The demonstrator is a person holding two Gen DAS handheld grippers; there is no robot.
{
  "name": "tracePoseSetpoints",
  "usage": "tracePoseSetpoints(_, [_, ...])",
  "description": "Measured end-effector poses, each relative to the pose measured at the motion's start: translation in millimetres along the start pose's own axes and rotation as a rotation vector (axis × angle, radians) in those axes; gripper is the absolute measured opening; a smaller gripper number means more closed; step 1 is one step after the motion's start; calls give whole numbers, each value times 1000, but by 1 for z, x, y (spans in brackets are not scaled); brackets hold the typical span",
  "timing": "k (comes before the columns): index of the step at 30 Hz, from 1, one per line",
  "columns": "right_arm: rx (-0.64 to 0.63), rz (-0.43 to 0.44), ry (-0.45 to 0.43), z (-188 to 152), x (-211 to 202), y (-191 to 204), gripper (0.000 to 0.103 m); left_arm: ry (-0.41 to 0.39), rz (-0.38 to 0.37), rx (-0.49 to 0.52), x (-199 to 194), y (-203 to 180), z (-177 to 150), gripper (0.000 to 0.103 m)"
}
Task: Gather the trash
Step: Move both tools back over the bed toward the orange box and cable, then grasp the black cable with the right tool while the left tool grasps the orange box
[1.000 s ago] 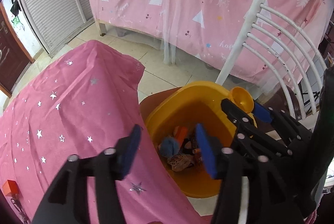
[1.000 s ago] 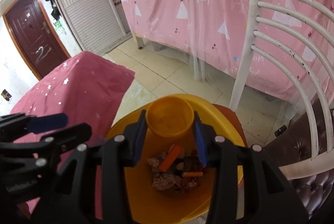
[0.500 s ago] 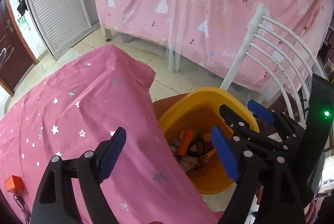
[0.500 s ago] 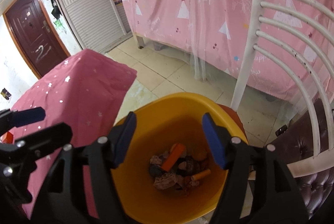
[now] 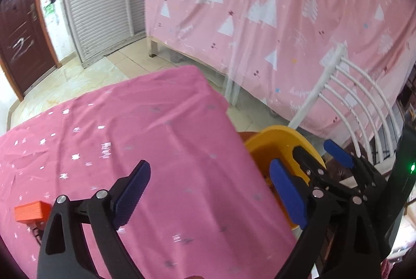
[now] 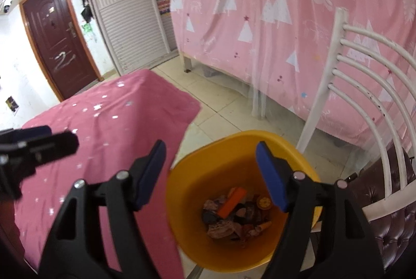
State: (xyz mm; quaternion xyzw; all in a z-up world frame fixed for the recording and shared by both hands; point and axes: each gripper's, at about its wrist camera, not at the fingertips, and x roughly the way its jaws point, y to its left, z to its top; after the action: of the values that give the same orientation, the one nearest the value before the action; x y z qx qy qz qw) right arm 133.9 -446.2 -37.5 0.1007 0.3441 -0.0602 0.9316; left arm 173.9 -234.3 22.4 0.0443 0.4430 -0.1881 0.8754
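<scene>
A yellow bin [image 6: 197, 175] stands beside the table with mixed trash [image 6: 234, 214] at its bottom, among it an orange piece [image 6: 232, 202]. My right gripper [image 6: 210, 172] hangs above the bin's mouth, its jaws opening with nothing between them. My left gripper [image 5: 208, 188] is over the pink star-print tablecloth [image 5: 156, 138], to the left of the bin [image 5: 275, 141]; its jaws are opening wide and hold nothing. Each gripper shows in the other's view: the right gripper [image 5: 322, 157] over the bin, the left gripper [image 6: 33, 146] at the left edge.
A small orange block [image 5: 30, 210] lies on the cloth at the near left. A white slatted chair [image 6: 364, 76] with a dark tufted seat [image 6: 397, 221] stands right of the bin. A pink tree-print curtain [image 6: 286, 19] hangs behind, with tiled floor [image 6: 223, 102] in front of it.
The right gripper let go of a small yellow cup over the bin and spread its jaws. The left gripper opened wider and swung left and up, from above the bin to over the cloth.
</scene>
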Motion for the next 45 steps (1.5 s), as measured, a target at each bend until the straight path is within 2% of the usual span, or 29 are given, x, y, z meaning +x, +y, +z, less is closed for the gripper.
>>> tracePoseSetpoints(2, [-27,7,-3,2,-4,15,77,-23,19,-25,-12,16,-2,88])
tracePoseSetpoints(9, [-116,53,-15,7,-16,69,77,-75,60,-85,-47,70,-9,89])
tracePoseSetpoints(18, [-244,173,16,-7,-29,151,77,-93,129,-96,-81,146,-28,90])
tracePoseSetpoints(24, [-310,197,39,-17,-32,191,77,-100,151,-145,-94,188,-35,90])
tracePoseSetpoints(33, [-383,260,75,-33,-41,240,78,-98,150,-200,-99,225,-50,90])
tracePoseSetpoints(37, [-370,363,110,-39,-45,256,80,-93,157,-218,-98,237,-55,90])
tracePoseSetpoints(42, [-429,418,133,-57,-51,284,80,-78,160,-239,-97,252,-62,90])
tracePoseSetpoints(44, [-455,438,146,-63,-52,295,80,-74,159,-256,-96,260,-64,90])
tracePoseSetpoints(45, [-465,442,149,-65,-51,300,75,-73,160,-260,-96,261,-65,90])
